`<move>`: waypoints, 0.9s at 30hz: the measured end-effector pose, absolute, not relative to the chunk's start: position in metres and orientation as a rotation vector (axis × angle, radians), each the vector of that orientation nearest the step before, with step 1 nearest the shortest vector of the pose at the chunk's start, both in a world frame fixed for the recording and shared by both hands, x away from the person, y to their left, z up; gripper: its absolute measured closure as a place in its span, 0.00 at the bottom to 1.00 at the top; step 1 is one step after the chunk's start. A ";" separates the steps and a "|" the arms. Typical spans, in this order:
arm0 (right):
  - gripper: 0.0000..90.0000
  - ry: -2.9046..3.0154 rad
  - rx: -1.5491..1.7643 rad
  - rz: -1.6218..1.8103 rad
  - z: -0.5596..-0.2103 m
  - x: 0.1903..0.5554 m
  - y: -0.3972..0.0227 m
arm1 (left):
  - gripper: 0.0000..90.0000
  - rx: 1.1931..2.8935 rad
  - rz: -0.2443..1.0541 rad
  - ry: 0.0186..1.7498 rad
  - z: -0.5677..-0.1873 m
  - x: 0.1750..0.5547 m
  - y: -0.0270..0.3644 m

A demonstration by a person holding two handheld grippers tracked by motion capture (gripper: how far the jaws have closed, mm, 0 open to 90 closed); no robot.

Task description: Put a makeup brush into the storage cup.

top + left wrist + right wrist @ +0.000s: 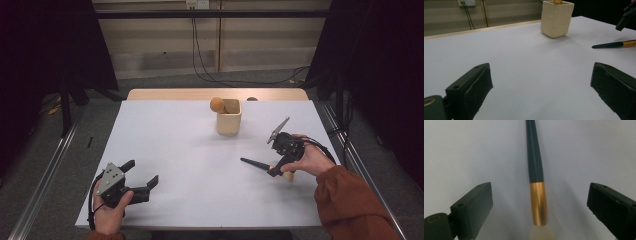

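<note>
Dark-green and gold, one makeup brush [535, 182] lies flat on the white table [175, 145] at the right of the high view, its pale bristles toward the person. The right gripper [278, 159] hovers just over it, jaws spread wide to either side, holding nothing. One cream cup [229, 117] stands upper centre, already holding one round-headed brush [218, 104]. The likely job, putting the lying brush in the cup, looks about half done. The left gripper [142, 181], lower left, is wide open and empty.

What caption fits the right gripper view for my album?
Open jaws of the right gripper flank a dark-handled brush lying on the white table.
</note>
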State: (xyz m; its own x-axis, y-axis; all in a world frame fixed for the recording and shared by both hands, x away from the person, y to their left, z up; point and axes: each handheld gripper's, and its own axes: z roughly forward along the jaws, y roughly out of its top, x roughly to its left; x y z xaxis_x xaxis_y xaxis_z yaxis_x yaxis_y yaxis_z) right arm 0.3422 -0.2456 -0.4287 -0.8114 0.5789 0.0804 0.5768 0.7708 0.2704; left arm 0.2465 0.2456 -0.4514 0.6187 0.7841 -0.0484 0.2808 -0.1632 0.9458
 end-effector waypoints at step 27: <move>0.67 3.022 0.863 0.202 -0.448 0.340 -0.246 | 0.04 1.732 0.572 0.888 -0.453 0.246 0.247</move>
State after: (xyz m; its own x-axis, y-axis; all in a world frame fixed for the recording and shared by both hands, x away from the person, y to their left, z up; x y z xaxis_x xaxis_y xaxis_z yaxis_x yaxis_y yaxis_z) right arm 0.3400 -0.2463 -0.4482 -0.8497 0.5254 0.0431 0.5265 0.8415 0.1210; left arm 0.2459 0.2471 -0.4525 0.6091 0.7918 -0.0455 0.2863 -0.1660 0.9436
